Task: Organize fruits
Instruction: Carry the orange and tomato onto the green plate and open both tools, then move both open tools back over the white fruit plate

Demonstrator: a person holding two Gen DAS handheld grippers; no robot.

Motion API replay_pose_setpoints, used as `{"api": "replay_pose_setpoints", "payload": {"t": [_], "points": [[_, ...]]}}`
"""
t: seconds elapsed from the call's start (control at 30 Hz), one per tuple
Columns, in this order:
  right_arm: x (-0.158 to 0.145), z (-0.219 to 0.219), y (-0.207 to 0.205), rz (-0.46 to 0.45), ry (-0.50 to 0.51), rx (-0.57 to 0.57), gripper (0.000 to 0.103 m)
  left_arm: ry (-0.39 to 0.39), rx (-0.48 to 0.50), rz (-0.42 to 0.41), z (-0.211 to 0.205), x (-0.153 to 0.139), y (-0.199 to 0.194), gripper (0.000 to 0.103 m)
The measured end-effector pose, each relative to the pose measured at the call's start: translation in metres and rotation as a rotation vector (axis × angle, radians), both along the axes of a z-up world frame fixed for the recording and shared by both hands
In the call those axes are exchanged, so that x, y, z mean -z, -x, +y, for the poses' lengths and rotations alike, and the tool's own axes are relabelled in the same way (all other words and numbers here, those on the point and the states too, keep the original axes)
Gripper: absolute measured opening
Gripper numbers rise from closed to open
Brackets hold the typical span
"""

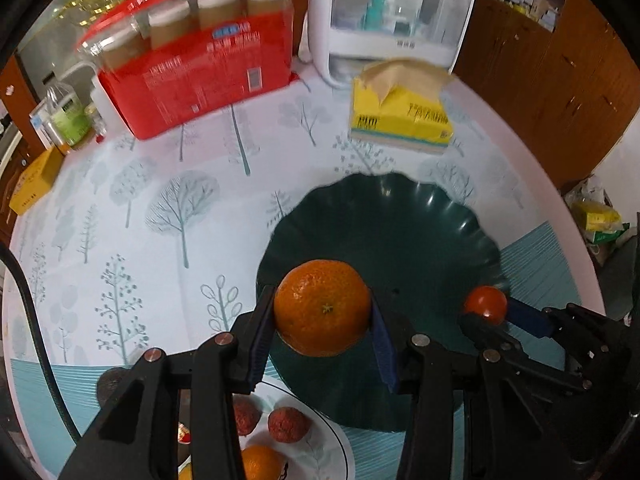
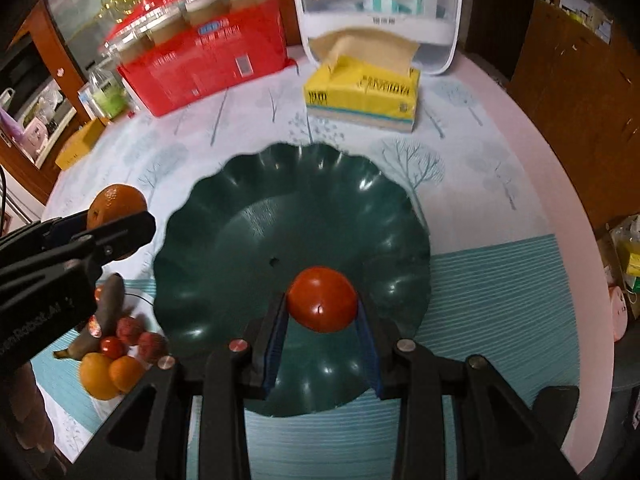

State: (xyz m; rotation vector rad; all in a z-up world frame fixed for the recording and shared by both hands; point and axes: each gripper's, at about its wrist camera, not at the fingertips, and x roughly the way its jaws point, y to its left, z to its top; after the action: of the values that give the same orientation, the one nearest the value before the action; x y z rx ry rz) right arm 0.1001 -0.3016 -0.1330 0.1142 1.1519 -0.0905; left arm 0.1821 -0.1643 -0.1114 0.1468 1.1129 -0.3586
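Note:
My left gripper [image 1: 322, 312] is shut on an orange mandarin [image 1: 322, 307] and holds it above the near left rim of the empty dark green scalloped plate [image 1: 420, 224]. My right gripper [image 2: 322, 304] is shut on a red tomato [image 2: 322, 299] and holds it over the near part of the same plate [image 2: 256, 216]. In the right wrist view the left gripper [image 2: 116, 220] with its mandarin [image 2: 116, 202] shows at the left. In the left wrist view the right gripper [image 1: 486, 308] with the tomato [image 1: 485, 305] shows at the right.
A white plate [image 1: 324, 444] at the near left holds lychees [image 1: 289, 424], oranges [image 2: 108, 374], a small tomato [image 2: 112, 347] and a dark banana [image 2: 105, 308]. Behind stand a yellow tissue box [image 2: 362, 94], a red box [image 2: 208, 64], a white container [image 2: 380, 4] and a bottle [image 1: 66, 116].

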Motion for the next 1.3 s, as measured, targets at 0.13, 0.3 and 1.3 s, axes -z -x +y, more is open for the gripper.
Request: {"api": "replay_pose_setpoints", "payload": {"t": [0.13, 0.3, 1.3], "points": [[0.014, -0.001, -0.005, 0.031, -0.012, 0.007, 0.035, -0.012, 0.005, 0.043, -0.003, 0.018, -0.006, 0.043], [0.024, 0.002, -0.009, 0.059, -0.011, -0.005, 0.036, -0.041, 0.021, 0.058, -0.008, 0.028, -0.010, 0.045], [-0.018, 0.024, 0.022, -0.024, -0.009, -0.069, 0.060, 0.022, 0.017, -0.104, 0.024, -0.031, 0.033, 0.086]]}}
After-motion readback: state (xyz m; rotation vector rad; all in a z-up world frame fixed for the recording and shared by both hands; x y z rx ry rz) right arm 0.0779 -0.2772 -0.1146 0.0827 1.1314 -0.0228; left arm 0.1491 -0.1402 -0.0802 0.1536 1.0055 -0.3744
